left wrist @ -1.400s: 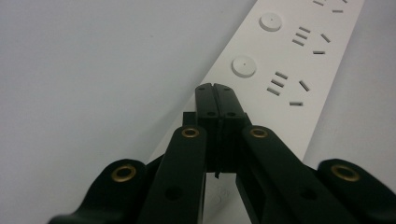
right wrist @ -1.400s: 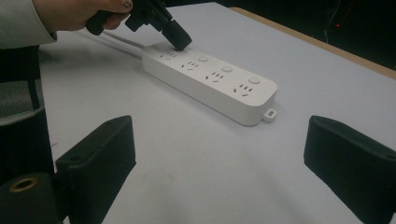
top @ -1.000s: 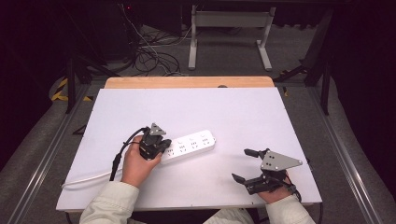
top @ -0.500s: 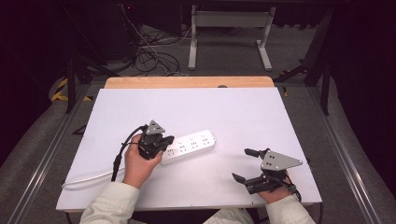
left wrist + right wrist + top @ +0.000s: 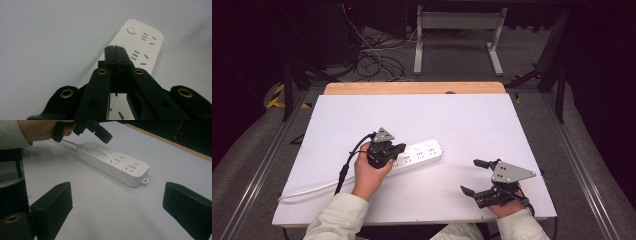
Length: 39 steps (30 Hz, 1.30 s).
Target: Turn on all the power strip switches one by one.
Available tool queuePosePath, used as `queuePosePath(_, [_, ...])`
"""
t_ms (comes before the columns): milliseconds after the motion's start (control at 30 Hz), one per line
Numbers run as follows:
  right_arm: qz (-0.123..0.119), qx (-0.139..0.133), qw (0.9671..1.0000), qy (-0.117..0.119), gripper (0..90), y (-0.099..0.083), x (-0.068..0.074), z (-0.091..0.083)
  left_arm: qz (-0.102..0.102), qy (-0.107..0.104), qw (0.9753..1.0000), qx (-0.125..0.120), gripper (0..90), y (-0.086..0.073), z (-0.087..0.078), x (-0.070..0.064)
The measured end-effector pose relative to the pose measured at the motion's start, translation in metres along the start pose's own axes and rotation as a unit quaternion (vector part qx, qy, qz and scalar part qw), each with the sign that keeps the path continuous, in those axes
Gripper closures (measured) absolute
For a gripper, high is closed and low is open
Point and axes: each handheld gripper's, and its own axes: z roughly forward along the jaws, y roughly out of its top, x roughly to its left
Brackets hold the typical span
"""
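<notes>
Nothing has moved: left claw (image 5: pixel 115 48) pinched closed, empty, over power strip (image 5: pixel 419 153); right claw (image 5: pixel 473 176) spread wide, empty.

The power strip (image 5: pixel 419 154) lies mid-table (image 5: pixel 462 115) (cord end leftward), left gripper (image 5: pixel 394 150) over it, right gripper (image 5: pixel 474 176) apart, right.
</notes>
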Motion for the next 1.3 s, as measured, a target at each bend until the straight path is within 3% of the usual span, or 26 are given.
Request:
queuePosePath(267, [0.001, -0.001, 1.0000, 0.002, 9.1, 0.000, 0.000, 0.000, 0.007, 0.014, 0.9999, 0.004, 89.9, -0.004, 0.013, -0.001])
queuePosePath(633, [0.002, -0.001, 1.0000, 0.003, 9.1, 0.000, 0.000, 0.000, 0.025, 0.034, 0.9990, 0.015, 90.0, -0.005, 0.015, -0.005])
queuePosePath(833, [0.001, -0.001, 1.0000, 0.003, 9.1, 0.000, 0.000, 0.000, 0.030, 0.036, 0.9988, 0.014, 90.0, -0.007, 0.016, -0.005])
queuePosePath(1300, [0.000, 0.001, 1.0000, 0.003, 9.1, 0.000, 0.001, 0.000, 0.021, 0.032, 0.9992, 0.014, 90.0, -0.009, 0.017, -0.006])
